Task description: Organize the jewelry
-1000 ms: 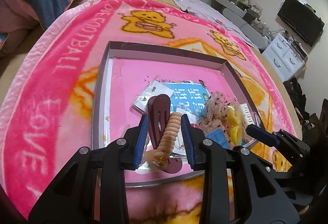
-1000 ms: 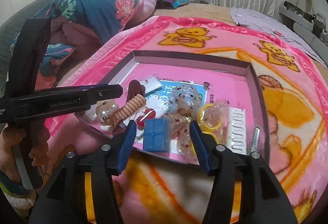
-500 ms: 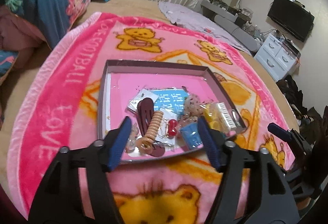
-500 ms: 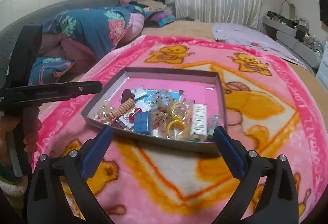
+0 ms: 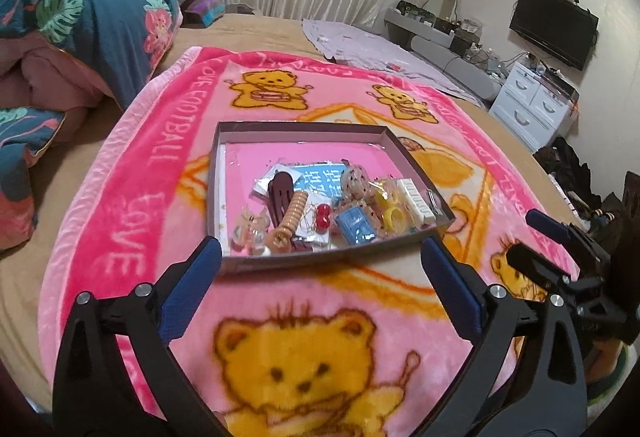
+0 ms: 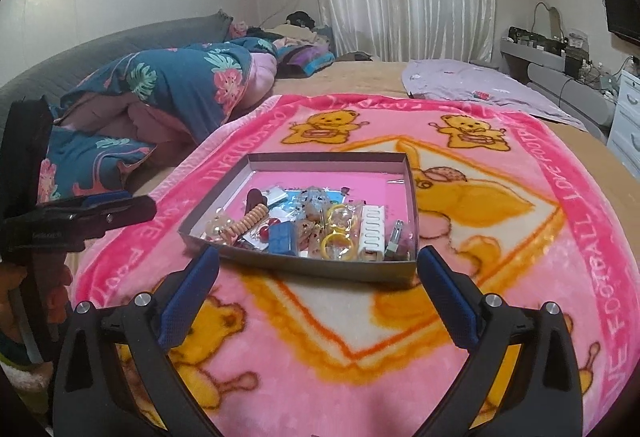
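Right now both tongs are spread wide and empty, hovering over the blanket (image 5: 132, 197) short of the tray (image 5: 304, 127). Left tongs (image 5: 320, 269) sit nearer the spiral hair tie (image 5: 294, 211), lying lengthwise away from them at the tray's near-left; right tongs (image 6: 318, 269) face the yellow rings (image 6: 338, 243).

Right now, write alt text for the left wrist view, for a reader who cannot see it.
A shallow grey tray of hair clips, a peach spiral hair tie and yellow rings sits on a pink teddy-bear blanket on a bed. The open left gripper hovers short of its near edge, holding nothing; the right gripper shows at the right edge.
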Action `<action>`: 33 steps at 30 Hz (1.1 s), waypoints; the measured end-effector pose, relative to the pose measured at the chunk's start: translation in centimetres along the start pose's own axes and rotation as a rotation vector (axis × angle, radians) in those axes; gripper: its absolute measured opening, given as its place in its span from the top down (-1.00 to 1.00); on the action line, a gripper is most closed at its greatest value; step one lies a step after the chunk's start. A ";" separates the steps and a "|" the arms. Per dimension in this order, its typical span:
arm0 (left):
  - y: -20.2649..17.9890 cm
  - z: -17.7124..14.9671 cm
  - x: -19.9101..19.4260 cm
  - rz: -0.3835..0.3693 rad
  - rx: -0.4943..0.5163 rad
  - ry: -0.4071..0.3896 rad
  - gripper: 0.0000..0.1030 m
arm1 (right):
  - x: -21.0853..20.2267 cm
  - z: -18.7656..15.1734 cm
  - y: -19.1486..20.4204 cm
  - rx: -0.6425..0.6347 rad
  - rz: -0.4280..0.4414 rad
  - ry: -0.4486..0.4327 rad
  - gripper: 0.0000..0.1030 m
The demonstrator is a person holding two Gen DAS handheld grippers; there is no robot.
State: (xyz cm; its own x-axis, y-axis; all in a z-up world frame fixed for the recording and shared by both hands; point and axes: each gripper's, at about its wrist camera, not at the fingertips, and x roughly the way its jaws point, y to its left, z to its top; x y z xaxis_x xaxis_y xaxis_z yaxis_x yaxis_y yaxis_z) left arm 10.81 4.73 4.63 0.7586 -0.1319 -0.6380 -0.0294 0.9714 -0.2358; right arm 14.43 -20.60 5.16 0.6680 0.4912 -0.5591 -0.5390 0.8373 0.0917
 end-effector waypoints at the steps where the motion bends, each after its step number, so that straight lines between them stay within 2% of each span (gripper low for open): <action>1: 0.0 -0.3 -0.2 0.001 -0.001 -0.003 -0.81 | -0.1 -0.1 -0.1 0.004 0.000 -0.002 -0.91; 11: -0.3 -4.2 -0.6 0.050 0.000 0.013 -0.81 | -1.4 -2.4 -0.7 0.042 0.002 0.024 -0.91; 15: -0.5 -5.4 -0.7 0.042 -0.004 0.012 -0.82 | -1.4 -3.3 -0.5 0.045 -0.005 0.036 -0.91; 33: -1.0 -5.6 -1.2 0.064 0.008 -0.003 -0.82 | -1.9 -3.7 0.1 0.024 -0.021 0.027 -0.91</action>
State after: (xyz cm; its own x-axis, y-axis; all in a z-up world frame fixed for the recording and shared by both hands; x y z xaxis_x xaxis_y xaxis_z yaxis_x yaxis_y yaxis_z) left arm 6.26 2.85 1.50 0.7571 -0.0689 -0.6496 -0.0725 0.9794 -0.1884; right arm 11.20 -22.36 3.15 0.6652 0.4667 -0.5829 -0.5122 0.8532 0.0987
